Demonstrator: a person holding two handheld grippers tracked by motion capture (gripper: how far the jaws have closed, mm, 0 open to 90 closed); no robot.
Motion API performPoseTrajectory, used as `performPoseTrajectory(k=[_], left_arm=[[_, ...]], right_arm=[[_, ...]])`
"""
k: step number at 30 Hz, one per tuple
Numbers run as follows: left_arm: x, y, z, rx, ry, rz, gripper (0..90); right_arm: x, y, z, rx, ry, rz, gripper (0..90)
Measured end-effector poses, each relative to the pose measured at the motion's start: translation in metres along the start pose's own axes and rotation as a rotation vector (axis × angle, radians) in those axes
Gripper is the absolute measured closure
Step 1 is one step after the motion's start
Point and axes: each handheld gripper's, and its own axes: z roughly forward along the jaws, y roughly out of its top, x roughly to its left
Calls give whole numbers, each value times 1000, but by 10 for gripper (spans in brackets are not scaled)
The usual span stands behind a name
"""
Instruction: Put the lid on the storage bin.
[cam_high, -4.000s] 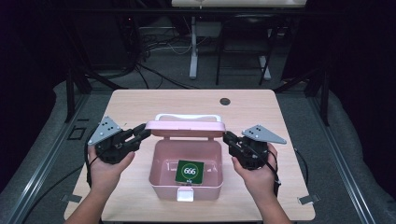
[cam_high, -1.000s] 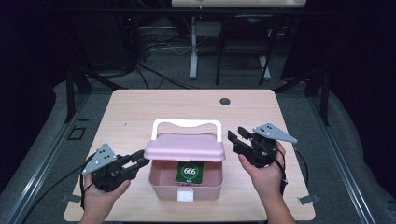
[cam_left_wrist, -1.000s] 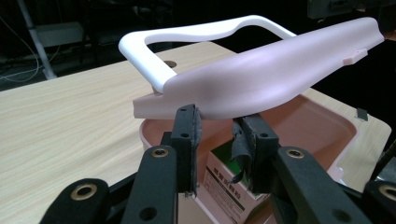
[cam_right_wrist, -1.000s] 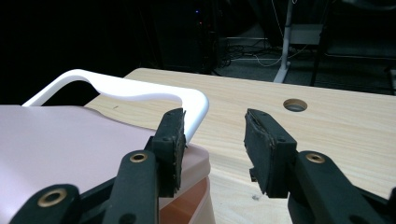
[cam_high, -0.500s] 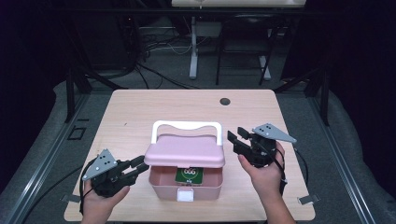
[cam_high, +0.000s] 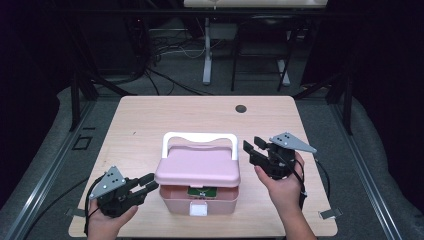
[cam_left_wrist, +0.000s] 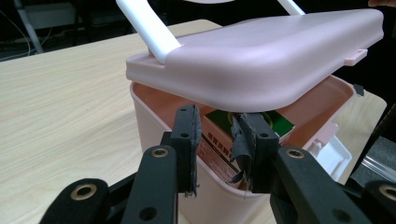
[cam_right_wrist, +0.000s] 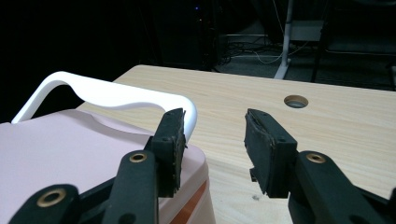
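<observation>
A pink box (cam_high: 175, 197) stands at the table's front middle. Its pink lid (cam_high: 197, 167) with a white handle (cam_high: 200, 137) hangs tilted just above the rim, leaving a gap at the front. A green carton (cam_high: 201, 191) shows through that gap. My left gripper (cam_high: 147, 182) is low at the box's front left corner, open, pointing at the box wall. In the left gripper view the lid (cam_left_wrist: 261, 51) hangs over the carton (cam_left_wrist: 275, 123) beyond my open gripper (cam_left_wrist: 217, 154). My right gripper (cam_high: 252, 145) hovers open just right of the lid (cam_right_wrist: 70, 149), with the handle (cam_right_wrist: 107, 91) behind its left jaw.
A round cable hole (cam_high: 241, 108) sits in the far part of the wooden table (cam_high: 150, 120). A white latch (cam_high: 198, 209) hangs on the box's front wall. Dark floor, cables and table legs lie beyond the far edge.
The lid has swung down from open to almost closed, now covering most of the green carton. My left gripper has dropped toward the table's front edge; the right one has held still lately.
</observation>
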Motion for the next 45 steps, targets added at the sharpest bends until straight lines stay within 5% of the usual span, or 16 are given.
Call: performPoseTrajectory(k=[24,45], left_arm=[[2,-20,-1,70,5,-17,701],[15,-28,-2,66,46,-55,654]], right_arm=[[-1,-2,2,4,0,2,570],[-4,-4,4,8,-6,7,559]])
